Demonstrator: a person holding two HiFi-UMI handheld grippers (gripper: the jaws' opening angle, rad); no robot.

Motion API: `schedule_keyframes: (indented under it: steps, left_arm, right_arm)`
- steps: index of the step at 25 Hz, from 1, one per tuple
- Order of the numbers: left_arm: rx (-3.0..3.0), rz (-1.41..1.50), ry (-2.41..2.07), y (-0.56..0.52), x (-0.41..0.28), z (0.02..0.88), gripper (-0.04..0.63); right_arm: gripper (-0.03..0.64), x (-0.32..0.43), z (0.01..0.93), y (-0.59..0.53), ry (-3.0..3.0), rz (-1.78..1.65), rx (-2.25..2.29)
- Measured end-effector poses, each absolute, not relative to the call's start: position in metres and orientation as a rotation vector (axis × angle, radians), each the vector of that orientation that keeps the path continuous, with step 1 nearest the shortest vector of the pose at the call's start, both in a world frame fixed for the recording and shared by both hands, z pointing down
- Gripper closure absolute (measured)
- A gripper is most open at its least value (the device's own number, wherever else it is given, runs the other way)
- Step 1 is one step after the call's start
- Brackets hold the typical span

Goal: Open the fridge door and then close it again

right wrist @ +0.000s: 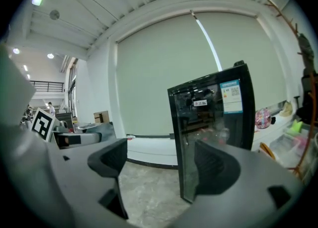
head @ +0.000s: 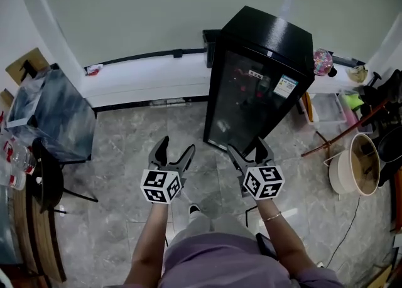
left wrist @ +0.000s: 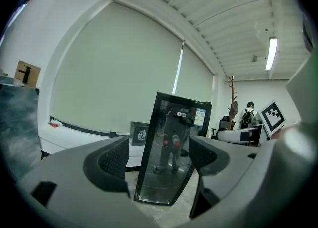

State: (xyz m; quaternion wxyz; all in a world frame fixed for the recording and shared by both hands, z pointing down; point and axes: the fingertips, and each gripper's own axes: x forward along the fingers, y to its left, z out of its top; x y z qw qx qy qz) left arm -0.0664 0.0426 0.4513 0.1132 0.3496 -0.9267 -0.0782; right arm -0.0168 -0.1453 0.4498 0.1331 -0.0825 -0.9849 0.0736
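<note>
A black fridge (head: 270, 42) stands upright on the grey tiled floor (head: 125, 155), at the far side of the room against a low white ledge (head: 144, 76) under a pale window blind (head: 157, 4). Its glass door (head: 248, 101) is closed and faces the person. Both grippers are held out side by side, near the person and short of the fridge, touching nothing. The left gripper (head: 176, 145) has its jaws spread wide with nothing between them; the fridge shows beyond the gap. The right gripper (head: 247, 146) is likewise wide and empty, just in front of the door's near corner. A white bucket (head: 344, 170) sits to the right.
</note>
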Motion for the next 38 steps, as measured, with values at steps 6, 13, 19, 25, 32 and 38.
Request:
schedule_keyframes:
  steps: [6,13,19,25,32,38]
  left_arm:
    - [1.060,-0.231,-2.692,0.040,-0.116,0.458,0.235]
    - [1.126,-0.200,-2.652,0.014,-0.171,0.464,0.235]
    - [1.153,-0.169,-2.646,-0.017,-0.223,0.464,0.235]
    - [1.186,-0.151,-2.624,-0.036,-0.262,0.463,0.235]
    - [1.358,-0.145,-2.487,-0.055,-0.307,0.482,0.236]
    - [1.572,-0.084,-2.344,-0.071,-0.338,0.482,0.262]
  right_arm:
    - [0.201,-0.051,0.462,-0.155,-2.832,0.226,-0.160]
    - [0.201,-0.105,0.463,-0.176,-2.852,0.254,-0.096]
    - [0.202,-0.149,0.461,-0.201,-2.869,0.269,-0.086]
    - [0.202,-0.178,0.461,-0.206,-2.870,0.310,-0.089]
    - [0.209,-0.204,0.467,-0.199,-2.874,0.340,0.065]
    - [0.232,-0.219,0.465,-0.187,-2.884,0.396,0.273]
